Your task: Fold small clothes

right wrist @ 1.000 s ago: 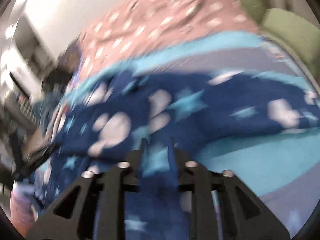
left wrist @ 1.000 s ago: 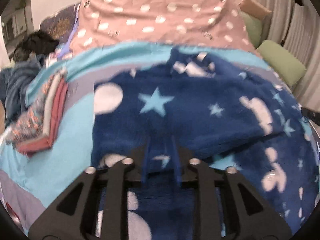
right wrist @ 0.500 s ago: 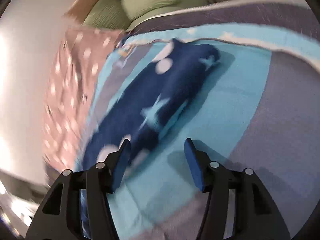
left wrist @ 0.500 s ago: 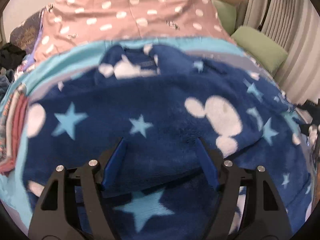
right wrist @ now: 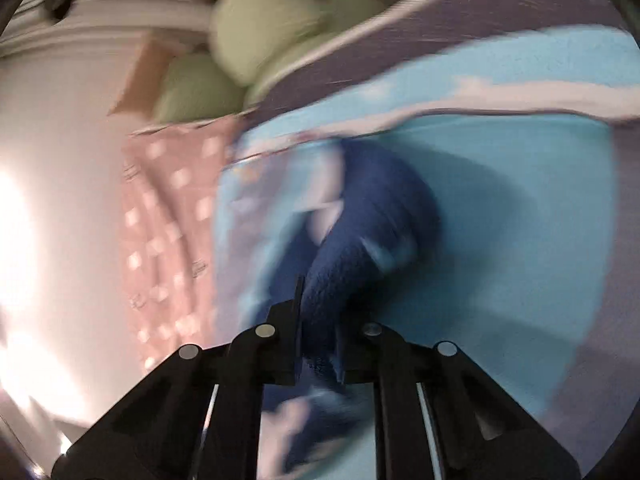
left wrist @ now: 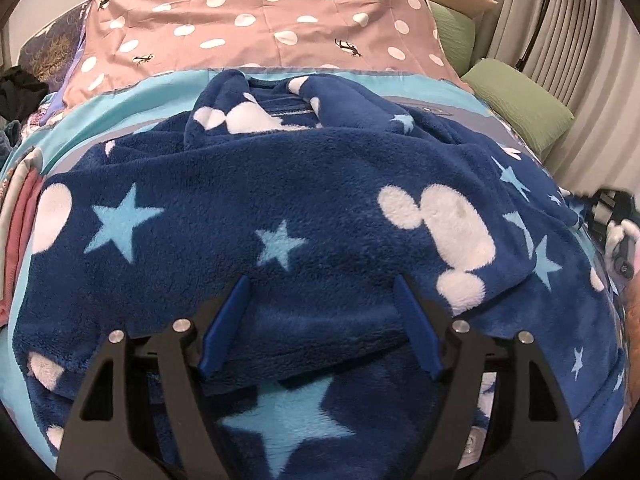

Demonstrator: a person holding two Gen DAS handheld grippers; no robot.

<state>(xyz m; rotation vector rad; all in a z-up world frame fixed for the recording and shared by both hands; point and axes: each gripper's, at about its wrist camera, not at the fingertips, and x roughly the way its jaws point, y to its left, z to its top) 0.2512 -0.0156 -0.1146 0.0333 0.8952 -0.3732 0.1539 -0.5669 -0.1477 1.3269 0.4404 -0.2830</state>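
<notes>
Bedspread [left wrist: 120, 92], fleece garment [left wrist: 320, 184], right tongs [right wrist: 320, 320] clamped

The right tool [right wrist: 318, 300] pinches a fold of the navy fleece garment [right wrist: 360, 232] (picture blurred), lying on the turquoise bed cover [right wrist: 520, 208] near green pillows [right wrist: 248, 40].

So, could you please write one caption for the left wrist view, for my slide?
Open left gripper rests over a folded navy fleece garment with stars, spread on the bed.

Home bedroom: bed [left wrist: 120, 100], pillows [left wrist: 520, 108], curtains [left wrist: 592, 40].
</notes>
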